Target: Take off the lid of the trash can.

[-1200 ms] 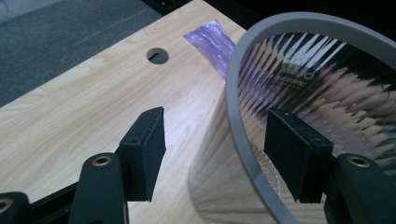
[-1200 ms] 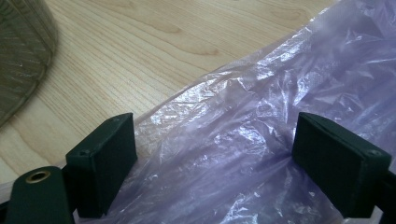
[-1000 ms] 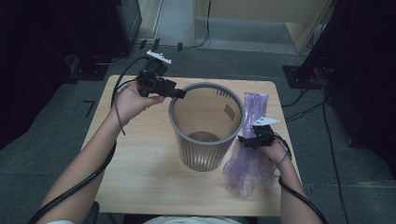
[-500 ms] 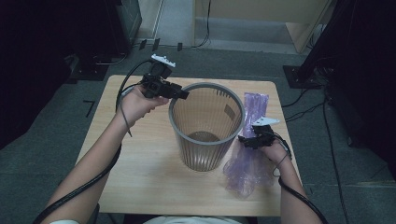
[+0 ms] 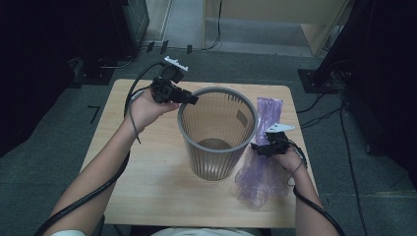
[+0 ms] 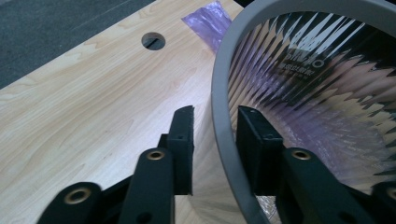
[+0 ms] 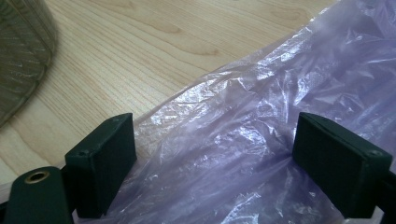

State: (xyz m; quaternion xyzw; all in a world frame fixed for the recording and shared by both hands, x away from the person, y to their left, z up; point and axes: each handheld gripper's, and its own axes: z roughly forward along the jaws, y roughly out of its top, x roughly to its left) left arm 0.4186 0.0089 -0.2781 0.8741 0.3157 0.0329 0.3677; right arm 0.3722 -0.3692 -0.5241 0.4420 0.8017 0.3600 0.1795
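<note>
The left gripper (image 6: pixel 215 128) straddles the bin's grey rim (image 6: pixel 222 126), jaws slightly apart

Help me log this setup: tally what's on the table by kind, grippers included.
Bins: 1
Purple plastic bags: 1
Grippers: 2, the left gripper and the right gripper
Total: 4
</note>
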